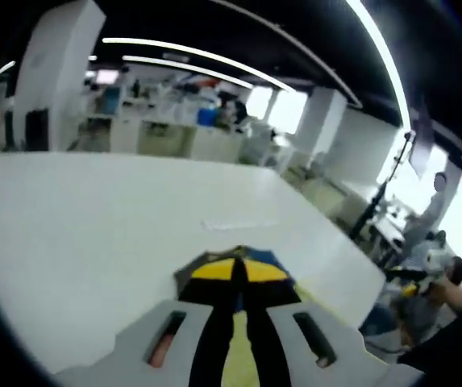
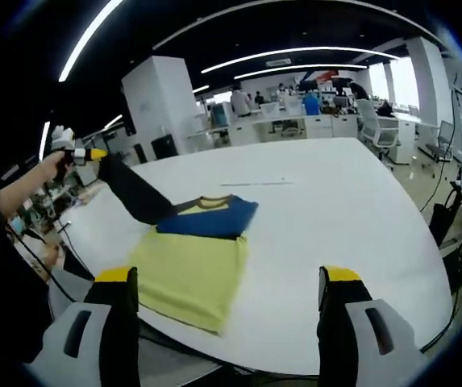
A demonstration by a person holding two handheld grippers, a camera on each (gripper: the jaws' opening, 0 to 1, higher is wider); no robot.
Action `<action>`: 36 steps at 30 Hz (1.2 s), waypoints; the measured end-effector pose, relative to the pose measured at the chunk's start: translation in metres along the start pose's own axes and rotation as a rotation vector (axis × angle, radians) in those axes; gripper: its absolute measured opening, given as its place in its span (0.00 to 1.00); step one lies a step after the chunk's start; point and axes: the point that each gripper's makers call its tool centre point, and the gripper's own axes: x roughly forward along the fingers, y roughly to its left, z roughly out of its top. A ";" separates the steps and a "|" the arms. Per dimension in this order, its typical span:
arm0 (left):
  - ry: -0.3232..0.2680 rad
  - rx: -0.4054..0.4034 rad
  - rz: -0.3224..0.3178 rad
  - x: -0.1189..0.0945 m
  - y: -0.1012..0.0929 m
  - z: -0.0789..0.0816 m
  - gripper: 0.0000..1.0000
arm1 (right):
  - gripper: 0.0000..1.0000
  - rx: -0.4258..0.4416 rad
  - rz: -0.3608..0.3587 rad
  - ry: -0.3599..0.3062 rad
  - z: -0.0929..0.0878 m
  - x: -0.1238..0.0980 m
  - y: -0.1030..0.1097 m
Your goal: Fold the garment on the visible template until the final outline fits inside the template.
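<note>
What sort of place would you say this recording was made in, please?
Most likely an open-plan office or lab: long ceiling light strips, rows of desks with office chairs in the background, and a large white table carrying the garment.

No text, label, brand, number or sign can be read in either view. The yellow, blue and black cloth garment (image 2: 194, 258) carries no legible print, and the white table top (image 2: 335, 218) shows only faint marks, too small to read.
</note>
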 end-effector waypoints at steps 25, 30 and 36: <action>0.109 0.047 -0.128 0.097 -0.071 -0.025 0.00 | 0.93 0.023 -0.062 -0.002 -0.013 -0.033 -0.023; 0.138 0.053 -0.138 0.114 -0.078 -0.035 0.00 | 0.93 0.031 -0.073 0.001 -0.015 -0.035 -0.028; 0.173 0.056 -0.128 0.132 -0.077 -0.048 0.00 | 0.93 0.041 -0.084 0.001 -0.018 -0.036 -0.033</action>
